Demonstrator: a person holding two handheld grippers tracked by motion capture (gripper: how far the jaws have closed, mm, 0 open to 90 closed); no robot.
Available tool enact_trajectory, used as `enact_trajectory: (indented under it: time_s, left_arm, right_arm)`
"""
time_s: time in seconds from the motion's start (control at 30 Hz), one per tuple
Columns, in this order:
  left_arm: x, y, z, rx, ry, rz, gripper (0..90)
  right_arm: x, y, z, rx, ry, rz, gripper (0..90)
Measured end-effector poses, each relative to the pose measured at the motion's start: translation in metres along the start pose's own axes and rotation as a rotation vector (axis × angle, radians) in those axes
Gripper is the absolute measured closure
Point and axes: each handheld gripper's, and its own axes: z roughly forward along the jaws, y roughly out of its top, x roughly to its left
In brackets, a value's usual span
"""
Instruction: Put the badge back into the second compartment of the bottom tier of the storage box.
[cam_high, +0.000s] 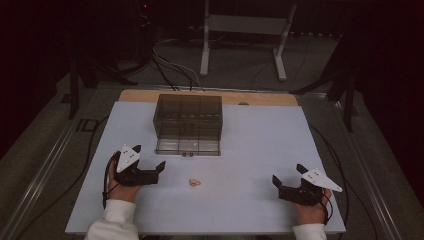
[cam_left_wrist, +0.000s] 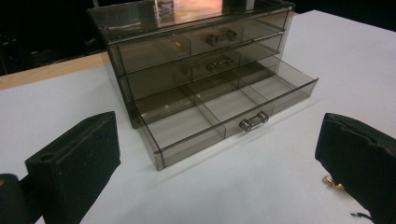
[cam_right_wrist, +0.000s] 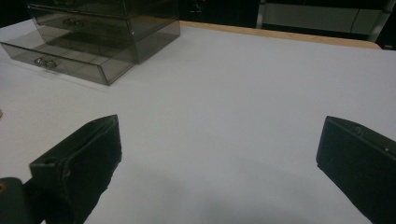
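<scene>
I read no brand or label on anything, only unclear dark marks on the floor at the left of the high view. The smoky transparent plastic three-drawer organiser (cam_high: 188, 123) sits at upper centre of the pale table sheet (cam_high: 260, 150), its bottom drawer (cam_left_wrist: 219, 114) pulled out. My left gripper (cam_high: 148, 161) rests lower left, jaws spread wide, empty. A small gold-coloured trinket (cam_high: 194, 182) lies just right of it. My right gripper (cam_high: 288, 175), lower right, is likewise released.
</scene>
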Motion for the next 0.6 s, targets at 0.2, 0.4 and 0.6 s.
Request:
enact_trajectory:
  time_s: [0.2,0.4,0.6]
  left_arm:
    - [-0.003,0.003,0.004,0.007,-0.015,0.021,0.6]
    - [-0.009,0.005,0.012,0.022,-0.042,0.039,0.6]
    - [-0.011,0.004,0.016,0.028,-0.056,0.040,0.6]
  right_arm:
    - [-0.001,0.000,0.000,-0.002,-0.001,0.000,0.4]
    - [-0.001,0.000,0.000,-0.002,-0.001,0.000,0.4]
    - [-0.001,0.000,0.000,-0.001,0.000,0.001,0.4]
